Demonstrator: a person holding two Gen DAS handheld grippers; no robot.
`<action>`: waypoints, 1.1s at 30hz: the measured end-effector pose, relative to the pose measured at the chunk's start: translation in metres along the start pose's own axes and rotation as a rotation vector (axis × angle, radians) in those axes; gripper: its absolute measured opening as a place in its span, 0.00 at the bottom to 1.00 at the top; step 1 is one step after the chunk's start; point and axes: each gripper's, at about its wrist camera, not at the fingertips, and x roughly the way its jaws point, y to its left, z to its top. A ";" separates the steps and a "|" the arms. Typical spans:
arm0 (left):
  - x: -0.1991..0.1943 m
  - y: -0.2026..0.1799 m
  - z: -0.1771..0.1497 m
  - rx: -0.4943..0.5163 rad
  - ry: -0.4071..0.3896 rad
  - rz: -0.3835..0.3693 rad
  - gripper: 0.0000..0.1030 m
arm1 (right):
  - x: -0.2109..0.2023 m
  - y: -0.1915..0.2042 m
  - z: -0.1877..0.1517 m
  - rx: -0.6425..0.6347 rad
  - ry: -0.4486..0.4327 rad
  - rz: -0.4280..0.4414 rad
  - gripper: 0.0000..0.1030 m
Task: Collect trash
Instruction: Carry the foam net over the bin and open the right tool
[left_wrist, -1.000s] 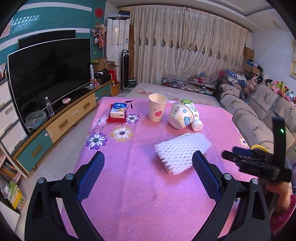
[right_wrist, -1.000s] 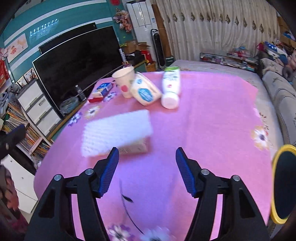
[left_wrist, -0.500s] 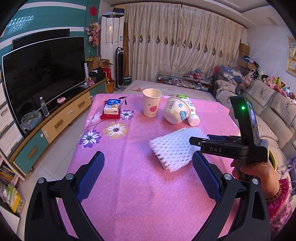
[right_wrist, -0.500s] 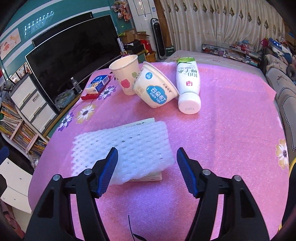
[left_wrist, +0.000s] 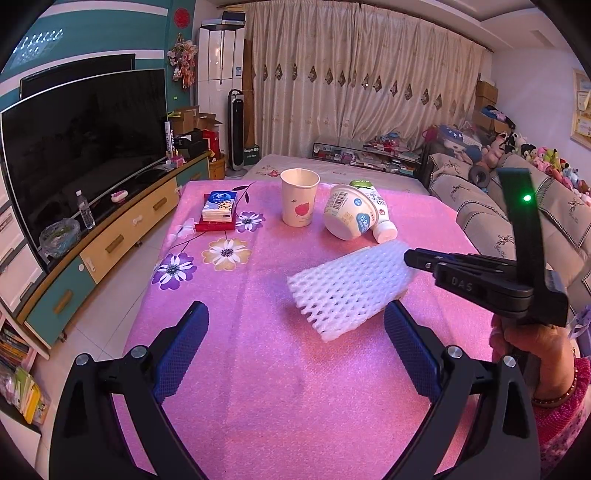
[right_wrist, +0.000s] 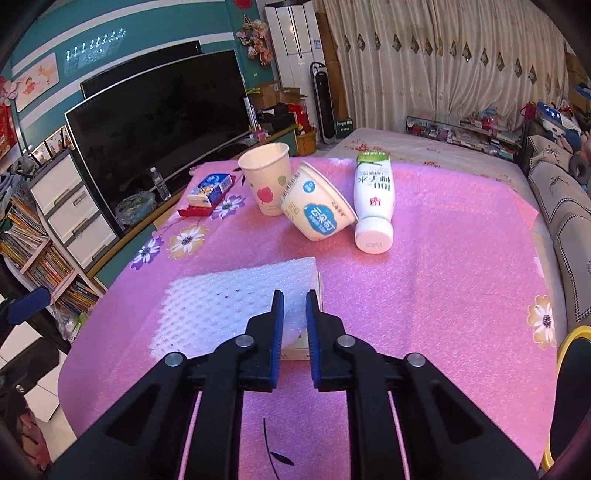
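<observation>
While the left hand-held gripper (left_wrist: 293, 345) just hangs over the near end of the table (left_wrist: 280, 398) with its blue pads spread wide and nothing between them, the right hand-held gripper (right_wrist: 294, 314) is the busy one. Its jaws have just been closing, and now they're pinched onto the near corner of the white foam net (right_wrist: 236, 295), so that corner is squeezed between the pads. In the left wrist view the net (left_wrist: 347, 288) looks tilted, with its right end up at the gripper's tip, and a hand (left_wrist: 532, 343) holds the handle below. There's something flat and boxy tucked under the net, can't tell what.

A bit farther back sit the rest of the bits on the pink cover: a yogurt tub (right_wrist: 317, 206) tipped on its side, leaning against the upright paper cup (right_wrist: 266, 177) on its left. Just right of the tub lies a white bottle (right_wrist: 373, 195), cap pointing toward the camera. Farther left, a small tissue pack (right_wrist: 210, 188) sits on a red tray.

Way behind is the big TV (left_wrist: 85, 140) on the left and curtains (left_wrist: 351, 92) across the back wall.
</observation>
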 end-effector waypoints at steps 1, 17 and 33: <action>0.000 -0.002 0.000 0.002 0.000 0.001 0.92 | -0.005 -0.001 0.000 -0.001 -0.009 0.001 0.11; 0.009 -0.015 -0.004 0.036 0.016 -0.019 0.92 | -0.098 -0.036 -0.004 0.017 -0.175 -0.087 0.10; 0.035 -0.044 -0.006 0.086 0.065 -0.053 0.92 | -0.163 -0.222 -0.066 0.316 -0.175 -0.480 0.10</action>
